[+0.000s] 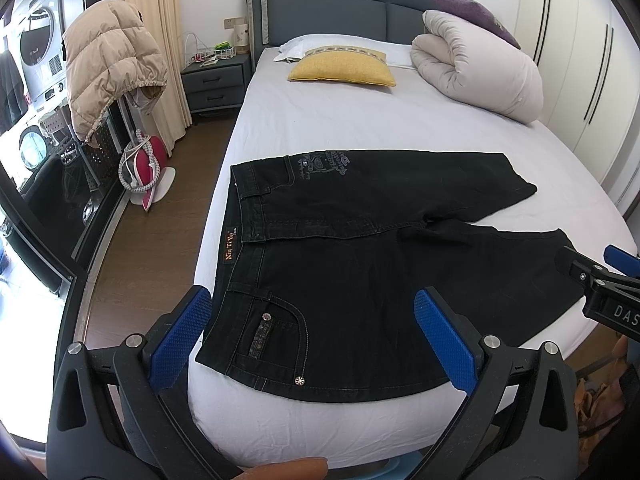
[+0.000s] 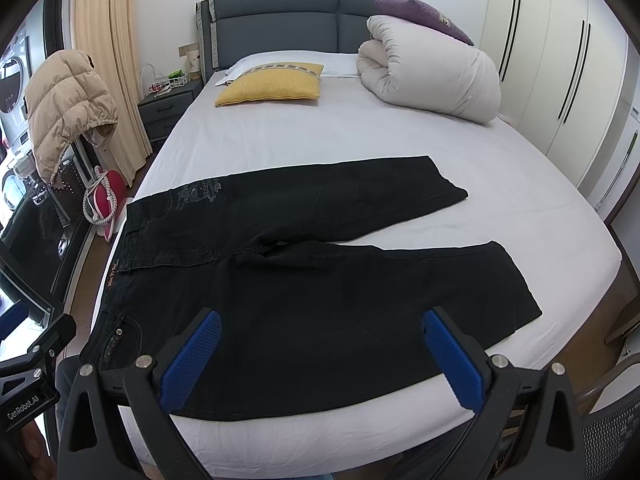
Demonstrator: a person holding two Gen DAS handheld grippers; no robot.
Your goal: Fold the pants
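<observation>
Black jeans (image 1: pixel 360 264) lie spread flat across the foot of the bed, waistband to the left, both legs pointing right and slightly apart. They also show in the right wrist view (image 2: pixel 312 292). My left gripper (image 1: pixel 316 320) is open and empty, held above the near hip and front pocket. My right gripper (image 2: pixel 320 344) is open and empty, held above the near leg by the bed's front edge. The right gripper also shows at the right edge of the left wrist view (image 1: pixel 600 280).
The bed (image 1: pixel 360 120) has a white sheet, a yellow pillow (image 1: pixel 342 69), and a rolled white duvet (image 1: pixel 476 64) at the back right. A nightstand (image 1: pixel 214 84), a hanging beige jacket (image 1: pixel 108 64) and a wood floor are to the left. Wardrobe doors (image 2: pixel 560 60) stand on the right.
</observation>
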